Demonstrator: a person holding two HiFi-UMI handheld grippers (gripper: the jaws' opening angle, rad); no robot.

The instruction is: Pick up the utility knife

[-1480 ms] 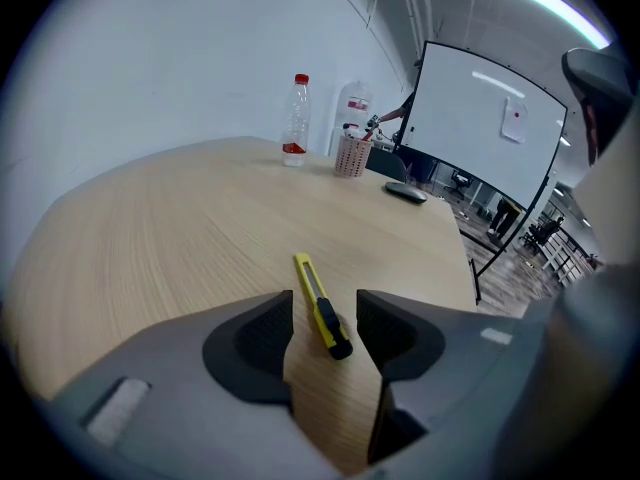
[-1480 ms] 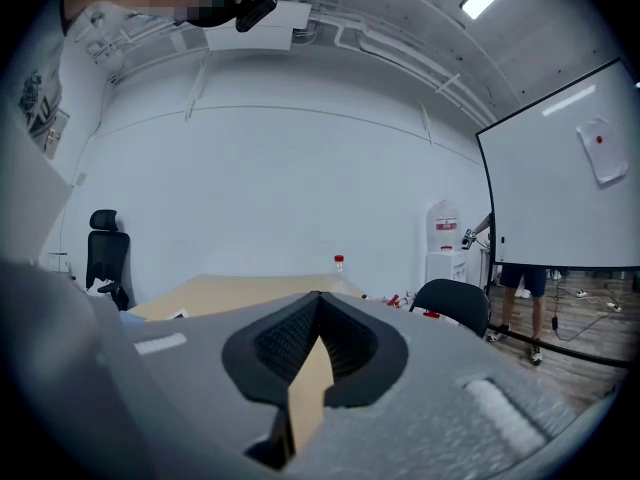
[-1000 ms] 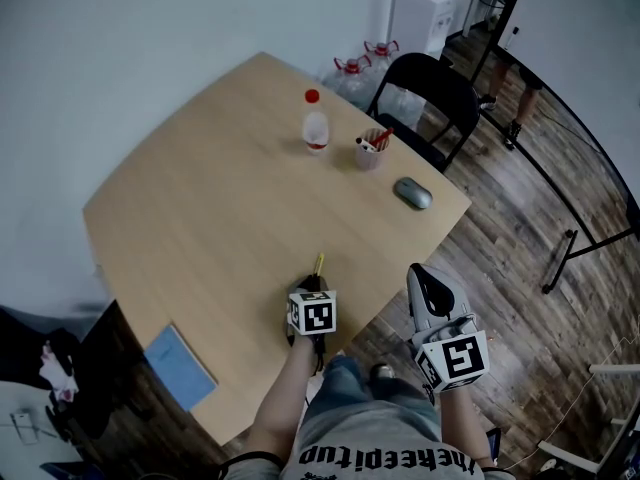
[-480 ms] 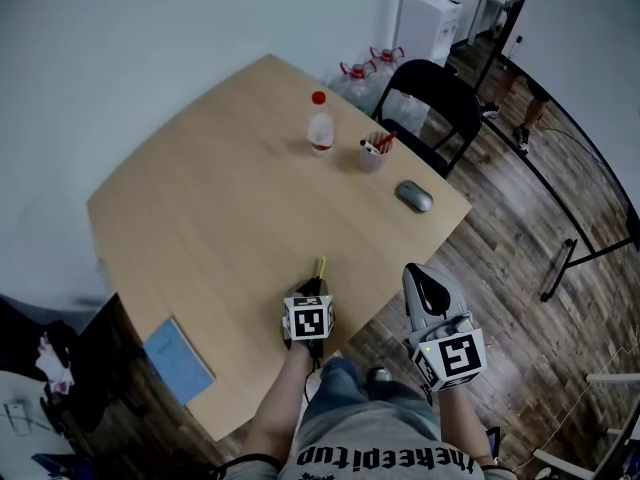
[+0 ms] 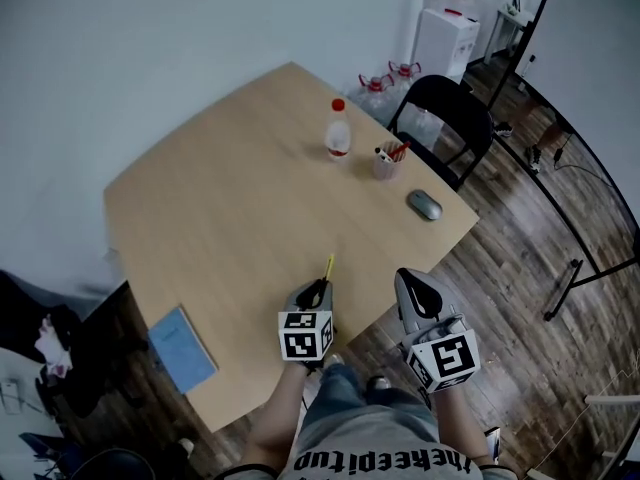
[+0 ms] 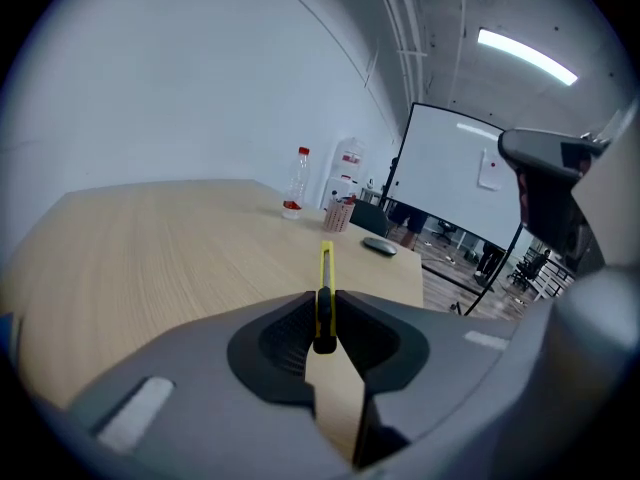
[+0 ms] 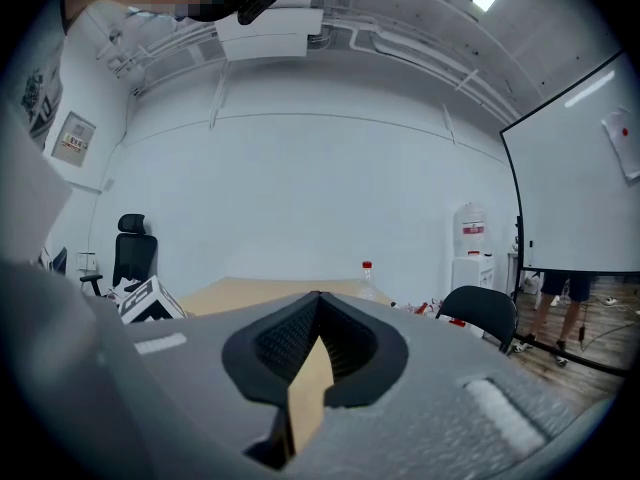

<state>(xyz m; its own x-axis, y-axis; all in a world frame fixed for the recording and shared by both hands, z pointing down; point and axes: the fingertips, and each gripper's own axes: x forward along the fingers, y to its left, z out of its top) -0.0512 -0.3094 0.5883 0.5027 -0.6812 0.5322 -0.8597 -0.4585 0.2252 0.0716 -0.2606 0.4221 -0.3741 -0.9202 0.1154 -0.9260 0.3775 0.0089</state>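
Note:
The utility knife (image 5: 328, 268) is slim and yellow with a black rear end. My left gripper (image 5: 318, 290) is shut on its rear half above the near edge of the wooden table (image 5: 220, 218). In the left gripper view the knife (image 6: 325, 278) stands on edge between the pads and its front half juts out past the fingertips, clear of the tabletop. My right gripper (image 5: 413, 286) hovers off the table's near right edge, over the floor. Its jaws are shut with nothing between them, as the right gripper view (image 7: 318, 300) also shows.
At the table's far side stand a red-capped bottle (image 5: 338, 129) and a cup of pens (image 5: 386, 161), with a grey mouse (image 5: 425, 205) near the right corner. A blue notebook (image 5: 181, 348) lies at the near left edge. A black chair (image 5: 445, 118) stands behind the table.
My left gripper has risen from the tabletop with the knife held in it. The right gripper has shifted slightly and stays shut.

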